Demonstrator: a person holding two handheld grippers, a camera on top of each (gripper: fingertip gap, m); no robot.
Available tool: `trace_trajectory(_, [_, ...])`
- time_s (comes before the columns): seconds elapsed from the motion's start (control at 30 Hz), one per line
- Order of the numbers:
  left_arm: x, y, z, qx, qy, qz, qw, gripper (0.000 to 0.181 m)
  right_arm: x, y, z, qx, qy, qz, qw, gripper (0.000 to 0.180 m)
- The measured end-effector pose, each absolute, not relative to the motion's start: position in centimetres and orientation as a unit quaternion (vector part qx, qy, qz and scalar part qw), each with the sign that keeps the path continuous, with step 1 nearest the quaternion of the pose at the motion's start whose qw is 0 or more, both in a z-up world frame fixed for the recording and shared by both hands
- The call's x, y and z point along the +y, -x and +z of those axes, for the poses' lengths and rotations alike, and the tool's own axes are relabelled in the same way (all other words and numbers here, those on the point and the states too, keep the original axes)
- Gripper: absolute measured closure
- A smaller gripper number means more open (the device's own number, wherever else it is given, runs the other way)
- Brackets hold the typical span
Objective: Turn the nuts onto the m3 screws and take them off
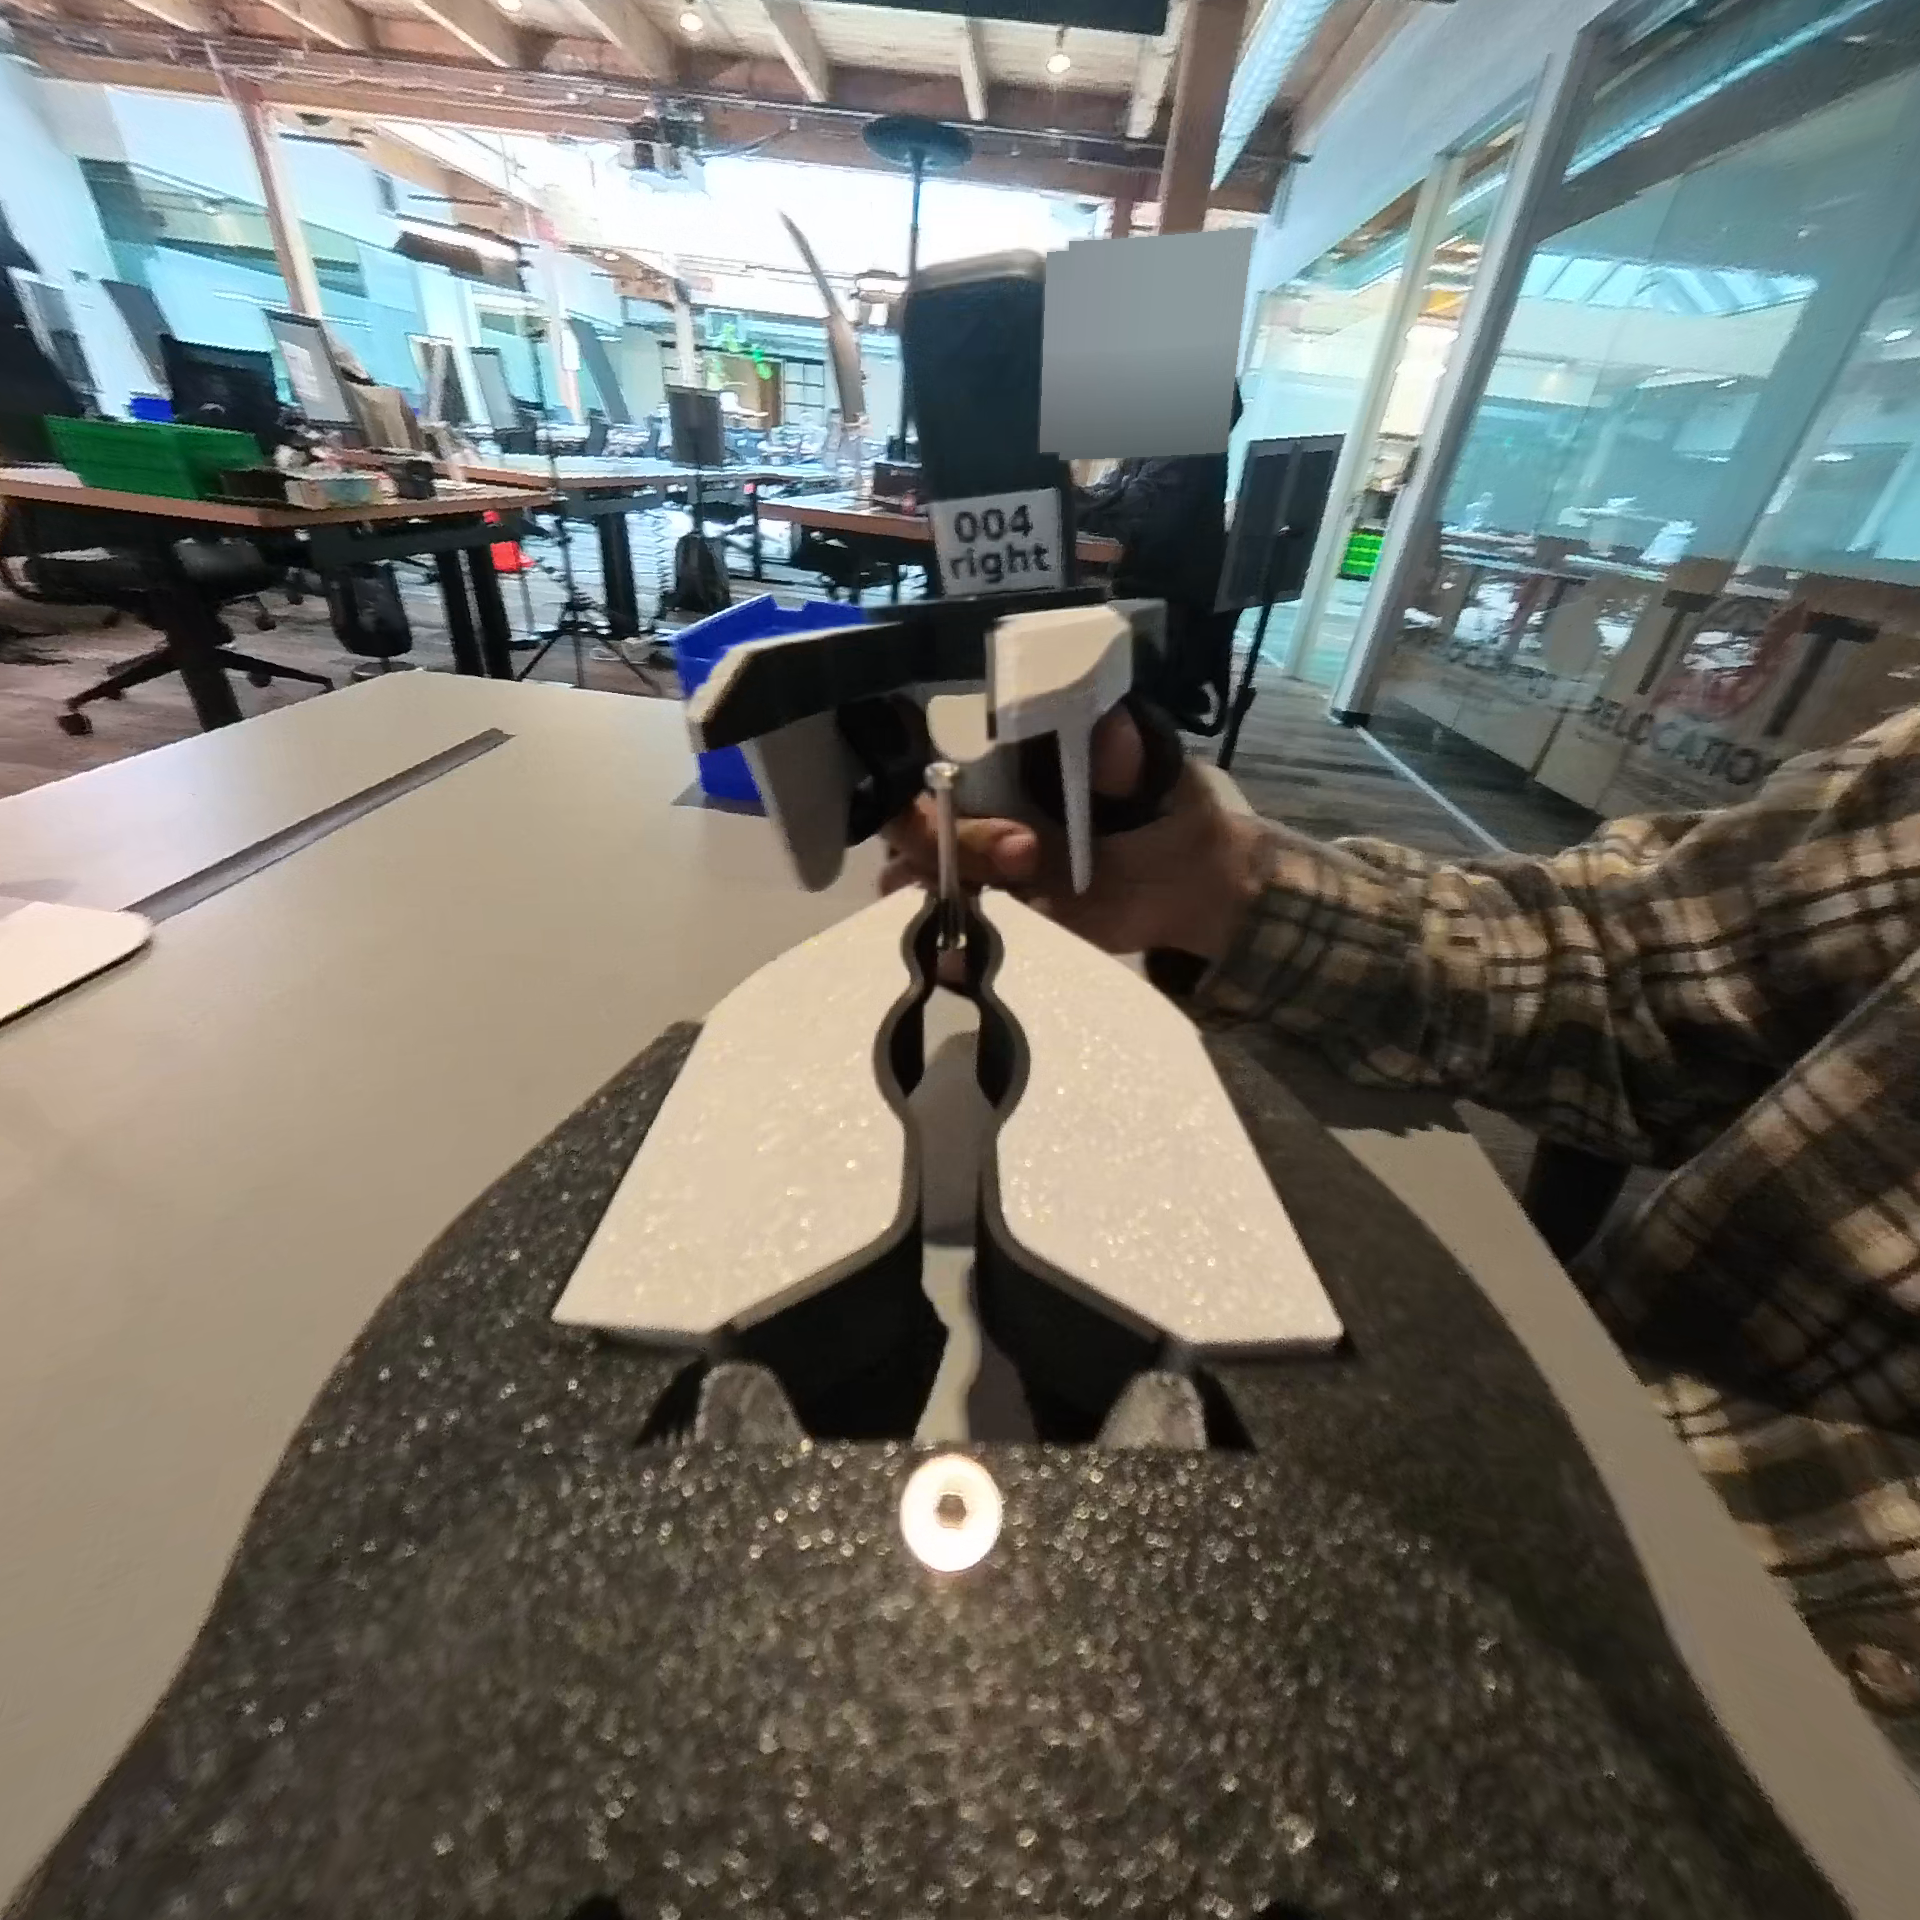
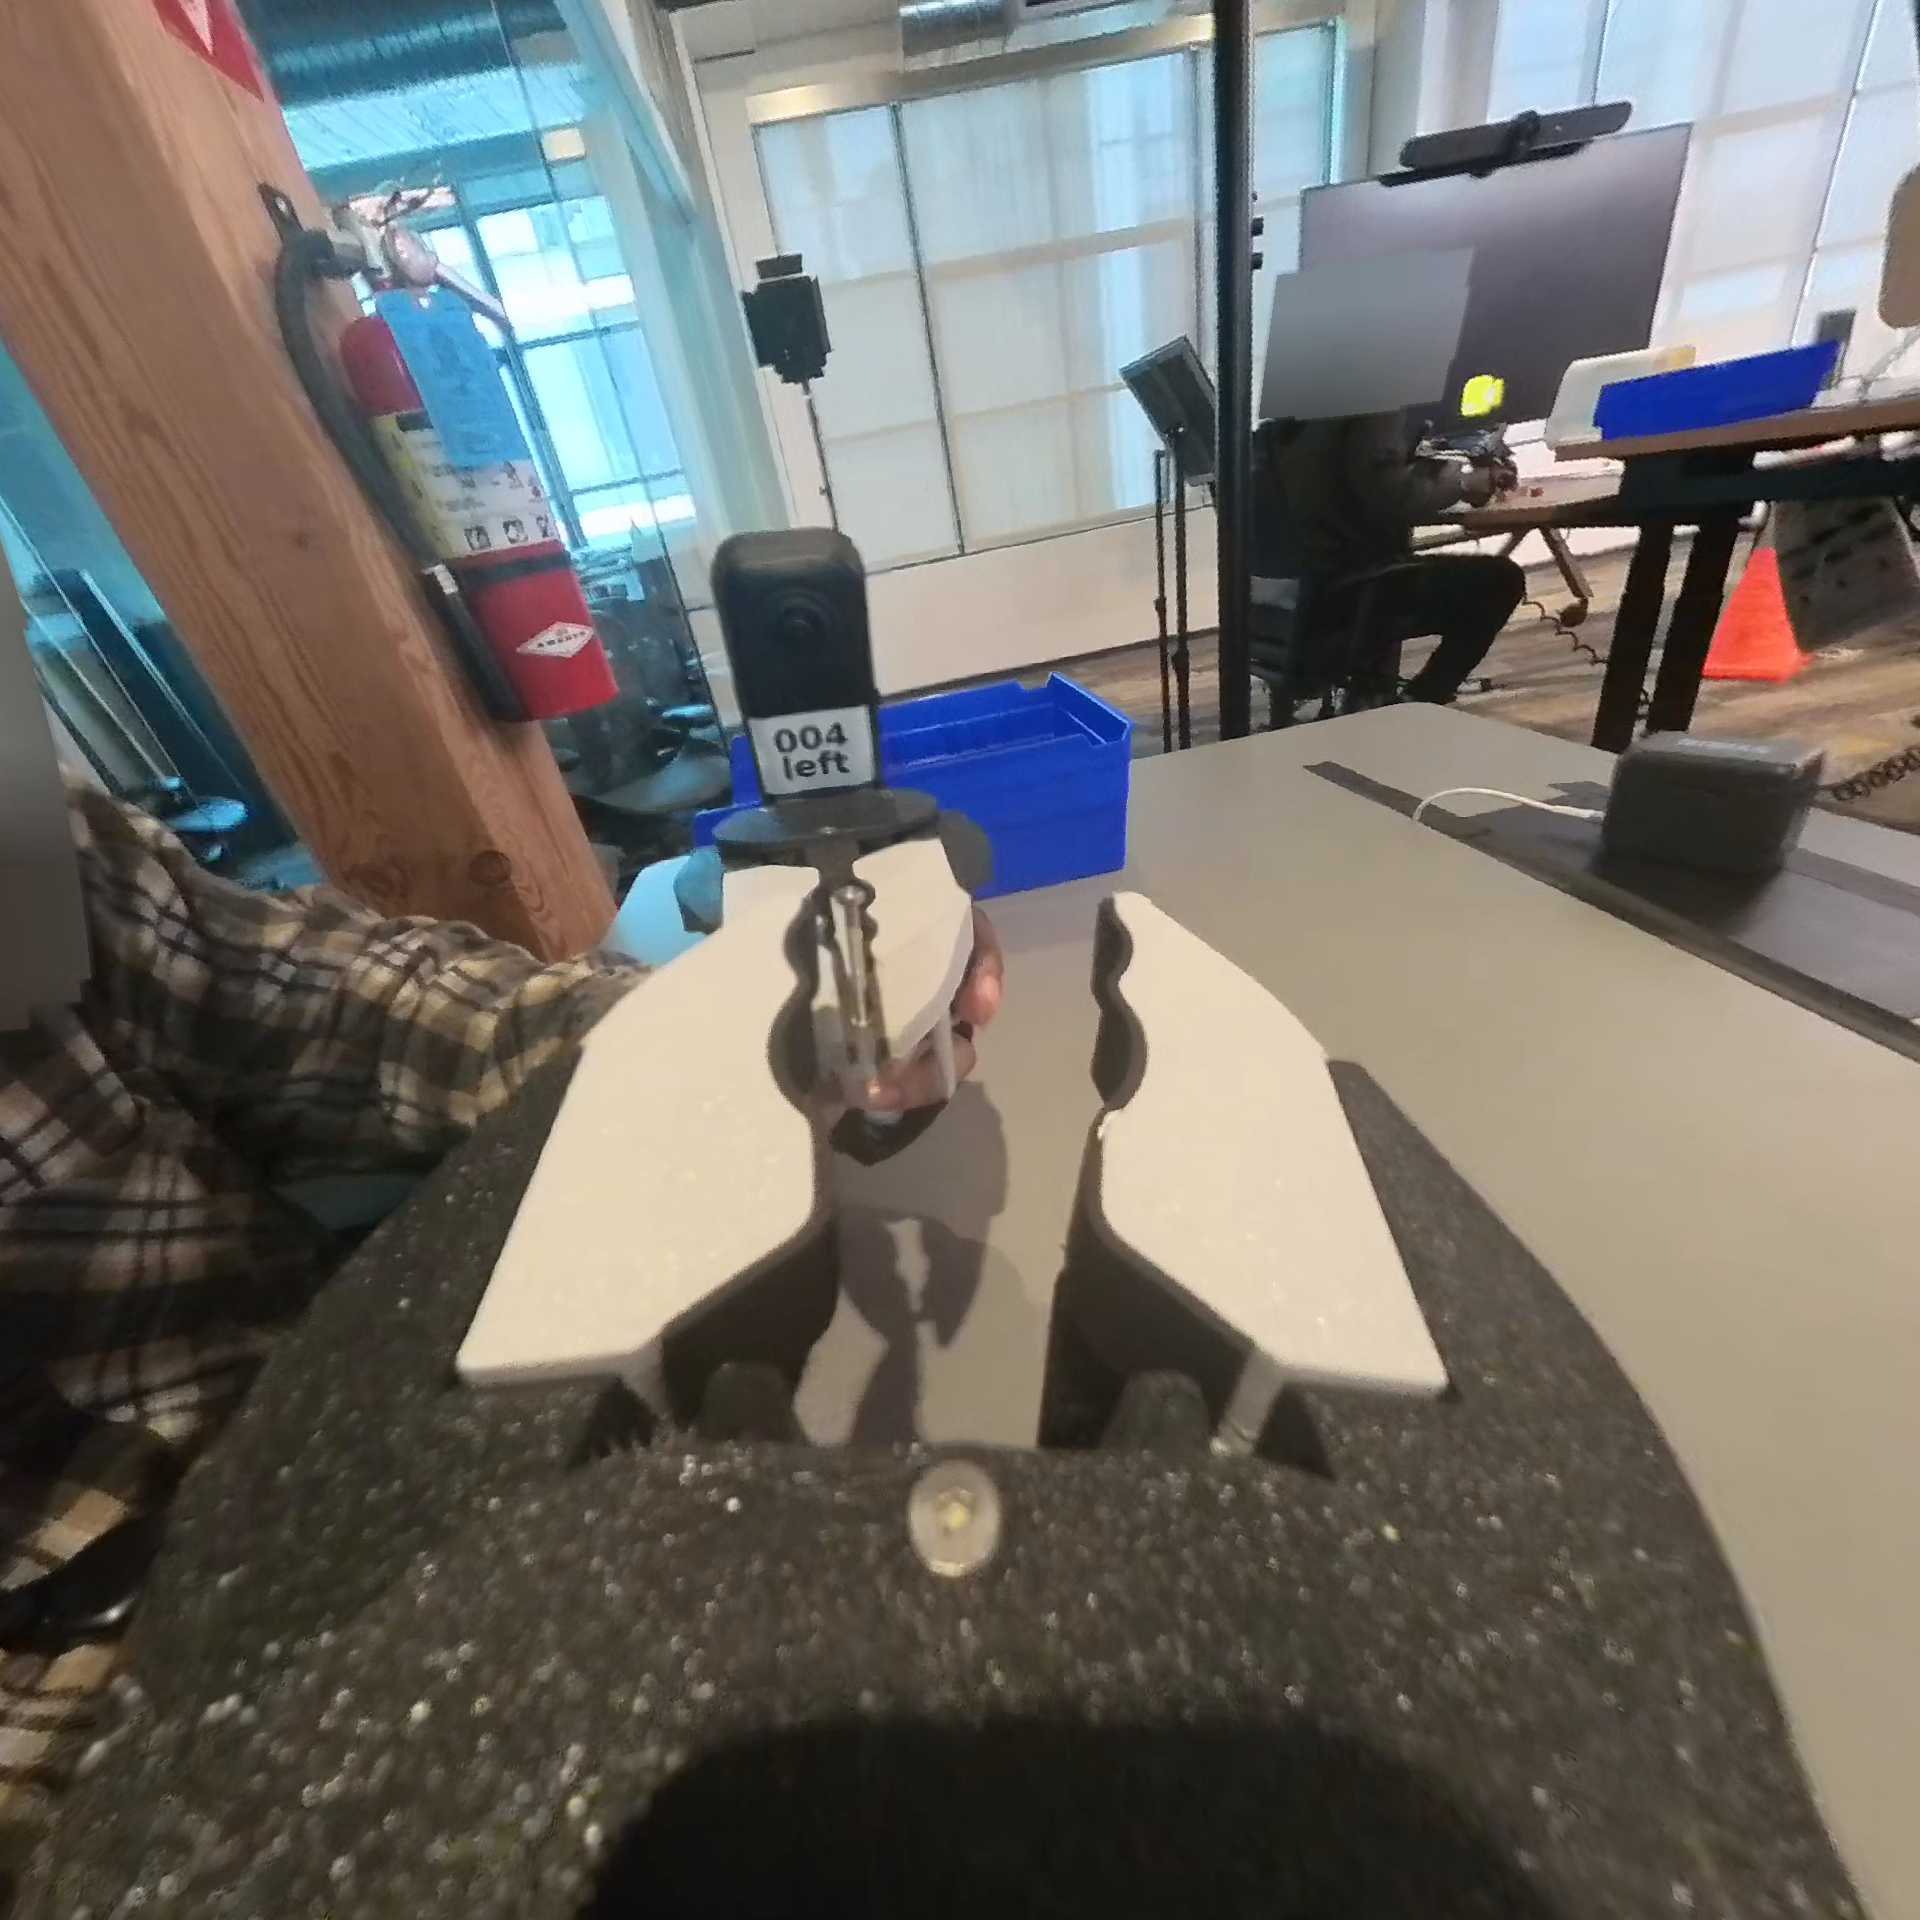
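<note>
My left gripper (image 1: 948, 914) is shut on a thin silver M3 screw (image 1: 943, 842), gripping its lower shaft. The screw stands about upright with its head on top. My right gripper (image 1: 945, 831) faces it from the far side with its jaws open, one finger on each side of the screw, not touching it. In the right wrist view my right gripper (image 2: 935, 925) is open and empty. The left gripper (image 2: 862, 1029) holds the screw (image 2: 854, 977) just ahead of the right gripper's left finger. I cannot make out a nut clearly.
Both grippers are held above a grey table (image 1: 312, 935). A blue bin (image 2: 997, 769) stands at its far edge. A dark grey box (image 2: 1704, 810) with a white cable sits on a black strip at the right. A plaid sleeve (image 1: 1558, 987) reaches in. Less than 4 cm separates the two grippers' tips.
</note>
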State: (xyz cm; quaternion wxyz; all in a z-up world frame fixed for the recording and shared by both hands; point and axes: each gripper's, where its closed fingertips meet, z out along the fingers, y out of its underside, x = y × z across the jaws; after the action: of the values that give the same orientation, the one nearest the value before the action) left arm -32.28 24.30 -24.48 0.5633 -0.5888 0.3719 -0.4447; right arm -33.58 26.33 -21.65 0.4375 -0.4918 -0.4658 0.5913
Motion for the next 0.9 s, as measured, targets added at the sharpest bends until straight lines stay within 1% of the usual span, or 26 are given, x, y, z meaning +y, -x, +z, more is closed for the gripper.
trace_trajectory(0.03, [24.6, 32.5, -24.6, 0.369, 0.595, -0.432, 0.568, 0.177, 26.6, 33.5, -21.6, -0.451, 0.503, 0.593, 0.439, 0.131])
trace_trajectory(0.1, [25.1, 32.9, -24.8, 0.364, 0.605, -0.409, 0.578, 0.177, 27.1, 33.2, -21.1, -0.408, 0.522, 0.590, 0.461, 0.127])
trace_trajectory(0.13, [25.2, 33.0, -24.8, 0.361, 0.608, -0.405, 0.580, 0.177, 27.3, 33.2, -20.9, -0.391, 0.532, 0.580, 0.477, 0.122])
trace_trajectory(0.23, [25.3, 33.1, -24.7, 0.353, 0.611, -0.406, 0.581, 0.177, 27.6, 33.9, -21.1, -0.371, 0.564, 0.534, 0.508, 0.100])
trace_trajectory(0.3, [25.2, 33.2, -24.6, 0.352, 0.609, -0.409, 0.582, 0.177, 27.9, 34.6, -21.5, -0.373, 0.582, 0.505, 0.517, 0.092])
trace_trajectory(0.5, [24.7, 33.4, -23.9, 0.355, 0.596, -0.410, 0.592, 0.177, 28.6, 35.5, -22.4, -0.367, 0.606, 0.491, 0.507, 0.091])
trace_trajectory(0.63, [24.6, 33.7, -23.5, 0.349, 0.591, -0.419, 0.594, 0.177, 28.7, 34.6, -21.9, -0.370, 0.601, 0.479, 0.522, 0.092])
trace_trajectory(0.9, [24.4, 33.4, -23.4, 0.353, 0.585, -0.424, 0.594, 0.177, 27.8, 35.1, -21.4, -0.382, 0.583, 0.504, 0.510, 0.095])
